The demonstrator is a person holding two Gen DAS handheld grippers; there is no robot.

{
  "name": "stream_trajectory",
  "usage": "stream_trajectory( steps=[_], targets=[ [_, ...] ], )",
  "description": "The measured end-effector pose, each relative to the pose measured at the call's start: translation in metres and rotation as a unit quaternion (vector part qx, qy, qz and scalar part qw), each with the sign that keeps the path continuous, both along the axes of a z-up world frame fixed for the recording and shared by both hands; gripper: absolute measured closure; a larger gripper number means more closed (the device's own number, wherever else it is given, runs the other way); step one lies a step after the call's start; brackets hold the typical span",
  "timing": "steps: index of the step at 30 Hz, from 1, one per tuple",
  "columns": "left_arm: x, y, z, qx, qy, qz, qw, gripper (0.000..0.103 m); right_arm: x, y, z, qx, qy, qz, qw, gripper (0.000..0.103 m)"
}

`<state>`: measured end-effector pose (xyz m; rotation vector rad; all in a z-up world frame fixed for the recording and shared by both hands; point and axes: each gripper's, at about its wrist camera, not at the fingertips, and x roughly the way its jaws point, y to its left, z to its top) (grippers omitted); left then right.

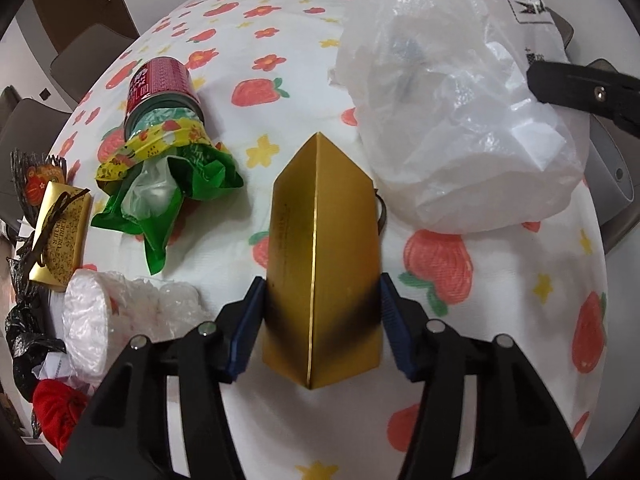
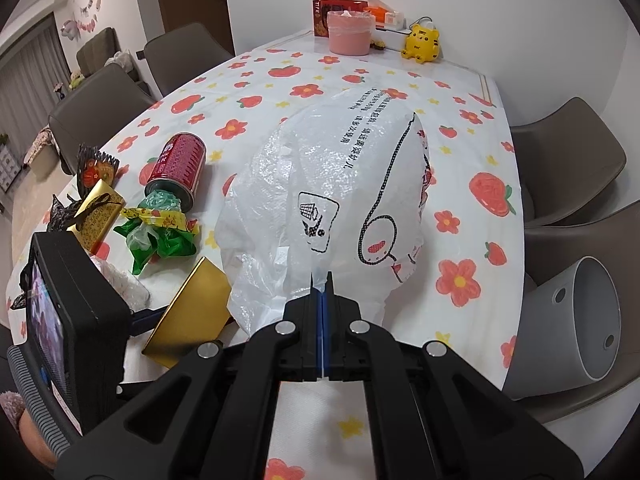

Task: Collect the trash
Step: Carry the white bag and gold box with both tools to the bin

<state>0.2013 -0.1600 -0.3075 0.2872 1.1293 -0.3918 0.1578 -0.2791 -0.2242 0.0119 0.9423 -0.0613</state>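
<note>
My left gripper (image 1: 322, 292) is shut on a gold box (image 1: 324, 248) and holds it edge-up over the flowered tablecloth; the box also shows in the right wrist view (image 2: 188, 320). My right gripper (image 2: 321, 280) is shut on the edge of a white plastic trash bag (image 2: 340, 200), which bulges on the table just right of the gold box (image 1: 452, 112). Loose trash lies left: a red can (image 1: 160, 92) on its side, green and yellow wrappers (image 1: 168, 176), a second gold chocolate box (image 1: 60, 228).
Crumpled clear plastic (image 1: 120, 312), black wrapping (image 1: 28, 336) and a red item (image 1: 56, 404) lie at the left table edge. A pink tub (image 2: 351, 32) and yellow toy (image 2: 422, 42) stand at the far end. A grey bin (image 2: 576, 324) and chairs (image 2: 568, 160) stand right.
</note>
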Motion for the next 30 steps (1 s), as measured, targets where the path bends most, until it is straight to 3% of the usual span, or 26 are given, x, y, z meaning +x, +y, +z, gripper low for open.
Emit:
stream_trajectory(
  steps=[10, 19, 30],
  targets=[
    [-0.010, 0.014, 0.052, -0.028, -0.033, 0.022, 0.9988, 0.047, -0.007, -0.001, 0.010, 0.005, -0.006, 0.004, 1.000, 0.103],
    [-0.034, 0.013, 0.080, -0.031, -0.054, 0.017, 0.9979, 0.047, -0.024, -0.012, 0.029, 0.010, -0.024, -0.001, 1.000, 0.103],
    [-0.068, -0.040, 0.111, -0.045, -0.074, -0.029, 0.9958, 0.047, -0.066, -0.068, 0.060, 0.011, -0.057, -0.039, 0.998, 0.103]
  ],
)
